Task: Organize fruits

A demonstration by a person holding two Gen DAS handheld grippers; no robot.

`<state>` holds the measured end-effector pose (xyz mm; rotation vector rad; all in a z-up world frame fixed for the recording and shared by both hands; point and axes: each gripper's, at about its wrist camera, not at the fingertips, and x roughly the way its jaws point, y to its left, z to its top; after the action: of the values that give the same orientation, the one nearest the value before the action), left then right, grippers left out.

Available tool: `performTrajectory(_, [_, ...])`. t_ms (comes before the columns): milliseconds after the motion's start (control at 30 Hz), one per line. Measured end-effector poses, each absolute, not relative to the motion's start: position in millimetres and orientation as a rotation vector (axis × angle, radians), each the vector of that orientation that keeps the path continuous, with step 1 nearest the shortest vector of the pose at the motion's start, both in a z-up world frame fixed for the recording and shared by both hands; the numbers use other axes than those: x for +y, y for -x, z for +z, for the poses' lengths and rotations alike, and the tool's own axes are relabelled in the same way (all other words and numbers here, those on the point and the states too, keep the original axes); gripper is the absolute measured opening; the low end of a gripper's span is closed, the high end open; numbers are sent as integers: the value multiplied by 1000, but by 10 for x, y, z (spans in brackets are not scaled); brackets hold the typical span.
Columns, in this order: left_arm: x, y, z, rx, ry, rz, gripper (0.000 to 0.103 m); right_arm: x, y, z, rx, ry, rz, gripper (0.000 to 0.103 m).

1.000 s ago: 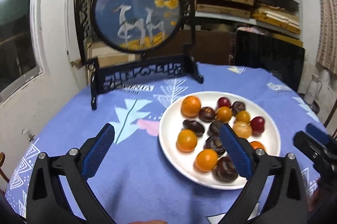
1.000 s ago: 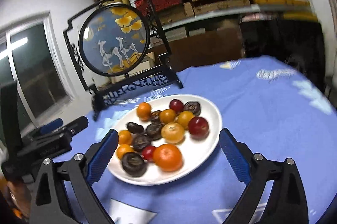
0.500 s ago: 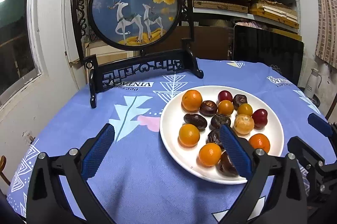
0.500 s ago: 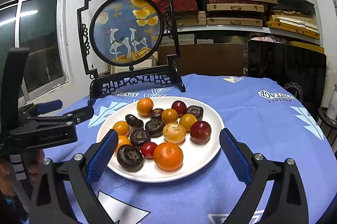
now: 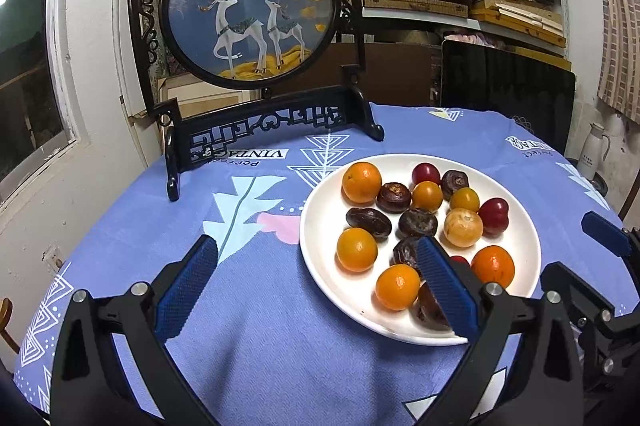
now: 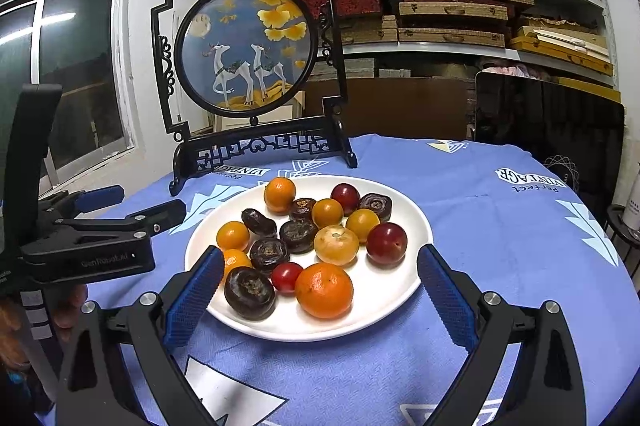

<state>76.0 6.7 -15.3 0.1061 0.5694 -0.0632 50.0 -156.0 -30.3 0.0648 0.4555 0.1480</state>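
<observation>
A white plate [image 5: 320, 266] [image 6: 400, 306] on the blue tablecloth holds several fruits: orange tangerines [image 5: 361, 182] [image 6: 324, 290], dark brown fruits [image 5: 368, 223] [image 6: 249, 292], red plums [image 5: 494, 212] [image 6: 386, 243] and a pale yellow fruit [image 5: 463, 227] [image 6: 336, 244]. My left gripper [image 5: 316, 286] is open and empty, to the left of the plate with its right finger over the plate's near edge. My right gripper [image 6: 320, 300] is open and empty, hovering over the plate's near side. Each gripper shows in the other's view, left gripper [image 6: 100, 226], right gripper [image 5: 600, 266].
A black framed round deer picture on a stand [image 5: 256, 66] [image 6: 248, 86] stands at the back of the table. A dark chair back [image 5: 508, 94] and shelves of boxes [image 6: 460, 10] lie behind. A white jug [image 5: 594, 150] stands at far right.
Both views have steadied and tilted slightly; the grippers shifted a little relative to the plate. Both stay open and empty. The fruits have not moved.
</observation>
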Motion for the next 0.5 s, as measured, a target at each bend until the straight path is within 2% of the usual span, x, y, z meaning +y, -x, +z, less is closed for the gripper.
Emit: performTrajectory(500, [91, -779, -197, 604, -82, -66, 98, -1564, -523, -326, 469, -65, 150, 98])
